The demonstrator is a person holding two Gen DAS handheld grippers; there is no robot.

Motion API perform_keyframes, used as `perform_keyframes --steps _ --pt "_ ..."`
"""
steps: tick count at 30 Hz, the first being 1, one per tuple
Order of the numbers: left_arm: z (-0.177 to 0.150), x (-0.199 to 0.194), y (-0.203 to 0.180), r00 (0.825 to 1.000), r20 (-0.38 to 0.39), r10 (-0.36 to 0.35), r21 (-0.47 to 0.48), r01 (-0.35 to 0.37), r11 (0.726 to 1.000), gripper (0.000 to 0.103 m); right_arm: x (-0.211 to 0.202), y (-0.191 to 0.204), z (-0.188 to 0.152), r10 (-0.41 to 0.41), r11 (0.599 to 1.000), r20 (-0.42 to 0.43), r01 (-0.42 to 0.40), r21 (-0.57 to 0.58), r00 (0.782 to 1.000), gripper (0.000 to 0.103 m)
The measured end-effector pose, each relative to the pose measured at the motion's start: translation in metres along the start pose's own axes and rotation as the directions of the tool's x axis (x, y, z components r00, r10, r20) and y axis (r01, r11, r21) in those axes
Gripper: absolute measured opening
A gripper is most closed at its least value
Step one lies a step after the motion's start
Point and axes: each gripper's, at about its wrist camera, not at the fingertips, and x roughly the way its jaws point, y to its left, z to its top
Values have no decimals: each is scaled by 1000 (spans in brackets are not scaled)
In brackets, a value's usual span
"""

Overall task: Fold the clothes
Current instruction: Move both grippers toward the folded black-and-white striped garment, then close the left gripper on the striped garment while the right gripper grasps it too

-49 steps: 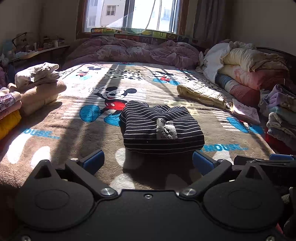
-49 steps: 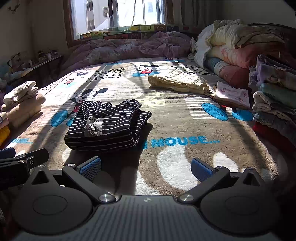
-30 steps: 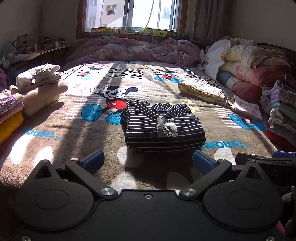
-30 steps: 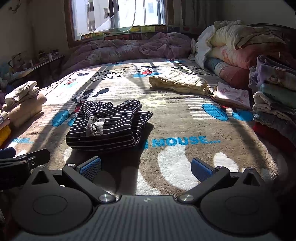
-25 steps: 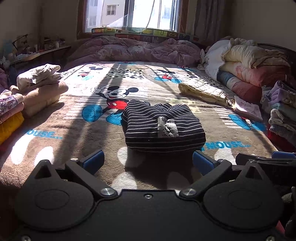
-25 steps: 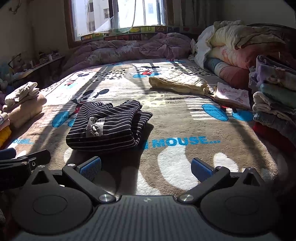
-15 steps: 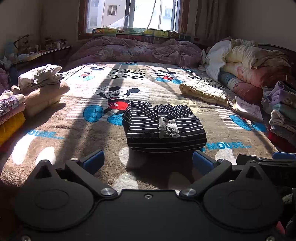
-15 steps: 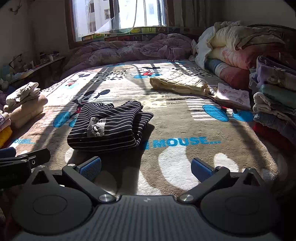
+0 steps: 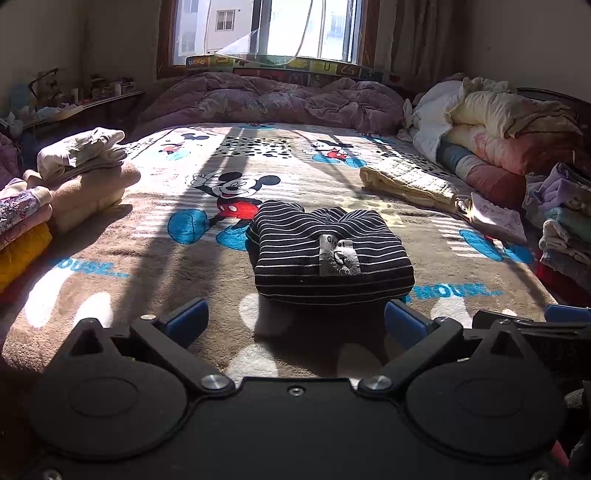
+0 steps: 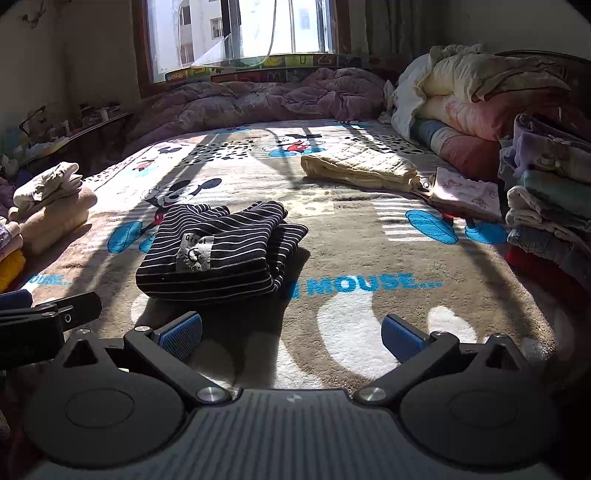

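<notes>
Both grippers have drawn back a little and lifted since a moment ago, so the folded black-and-white striped garment [image 9: 332,254] sits slightly farther ahead of them, though it has not shifted on the bed. It lies as a neat, thick bundle on the brown plush Mickey Mouse blanket [image 9: 155,266], its grey printed patch [image 9: 339,255] facing up, just this side of the printed Mickey figure.

The left gripper [image 9: 295,320] hangs low over the blanket directly in front of the bundle, its blue-padded fingers [image 9: 186,320] spread wide with nothing between them and not touching the cloth. The right gripper [image 10: 291,334] is beside it, likewise spread wide and empty, with the striped garment off to its left and the blue "MOUSE" lettering [image 10: 364,283] just ahead.

Along the left edge of the bed stands a stack of folded beige and cream clothes [image 9: 86,173], with a yellow piece [image 9: 22,254] nearer. A folded pale yellow quilted cloth [image 9: 408,182] lies farther back on the right, a small white printed garment [image 9: 495,218] touching its near end. Rolled quilts in cream and pink [image 9: 509,125] are piled at the right, and a crumpled mauve duvet [image 9: 273,101] lies under the window [image 9: 266,27].
</notes>
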Motion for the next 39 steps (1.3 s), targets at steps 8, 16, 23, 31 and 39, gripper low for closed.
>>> perform_keyframes --steps 8,16,23,31,39 --pt "-1 1 0 1000 -4 0 1 0 1000 103 1 1 -2 4 1000 -5 -4 -6 1000 102" --pt "0 3 -1 1000 -9 -1 7 1 1000 103 3 0 -3 -4 1000 3 4 8 1000 102" --pt "0 15 2 999 -34 9 11 -8 1000 103 11 -6 -3 46 999 8 -46 17 999 102" --pt "-6 48 16 994 -107 -6 -24 3 1000 103 32 -21 -4 175 977 85 -184 108 981 102" --pt "-9 90 44 992 -110 -65 -155 47 987 103 83 -28 10 273 952 73 -280 127 959 102"
